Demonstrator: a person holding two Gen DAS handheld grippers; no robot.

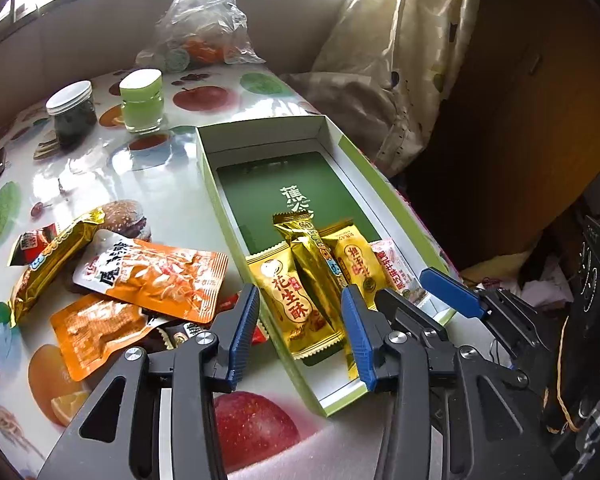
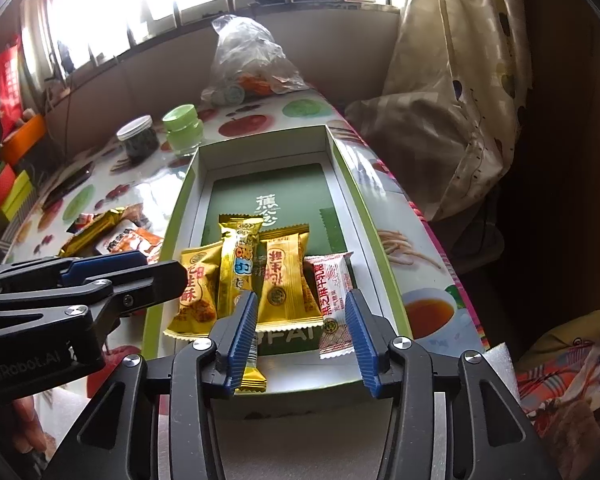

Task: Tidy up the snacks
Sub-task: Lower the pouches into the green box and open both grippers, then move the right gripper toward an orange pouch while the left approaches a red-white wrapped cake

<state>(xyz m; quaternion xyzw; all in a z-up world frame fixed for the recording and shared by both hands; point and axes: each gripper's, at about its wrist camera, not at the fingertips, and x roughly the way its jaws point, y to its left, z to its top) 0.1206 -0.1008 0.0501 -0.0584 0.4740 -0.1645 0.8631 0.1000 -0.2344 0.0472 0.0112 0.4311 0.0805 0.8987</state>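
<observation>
An open green-rimmed box (image 1: 210, 168) (image 2: 342, 168) lies on the table and holds several snack packs: a gold peanut-candy pack (image 1: 290, 292) (image 2: 196, 296), a long gold bar (image 1: 320, 264) (image 2: 238, 264), a second gold pack (image 1: 354, 264) (image 2: 282, 280) and a white-and-red pack (image 1: 396, 270) (image 2: 334, 292). More snacks lie left of the box, among them an orange pouch (image 1: 156, 276) (image 2: 134, 242) and a gold bar (image 1: 52, 264). My left gripper (image 1: 302, 334) is open and empty over the box's near left wall. My right gripper (image 2: 302, 338) is open and empty over the box's near end.
A dark jar (image 1: 71, 114) and a green jar (image 1: 141, 100) stand at the back left. A clear plastic bag (image 1: 204, 20) sits at the far edge. A curtain (image 1: 412, 60) hangs on the right. The table (image 1: 172, 184) has a fruit-print cloth.
</observation>
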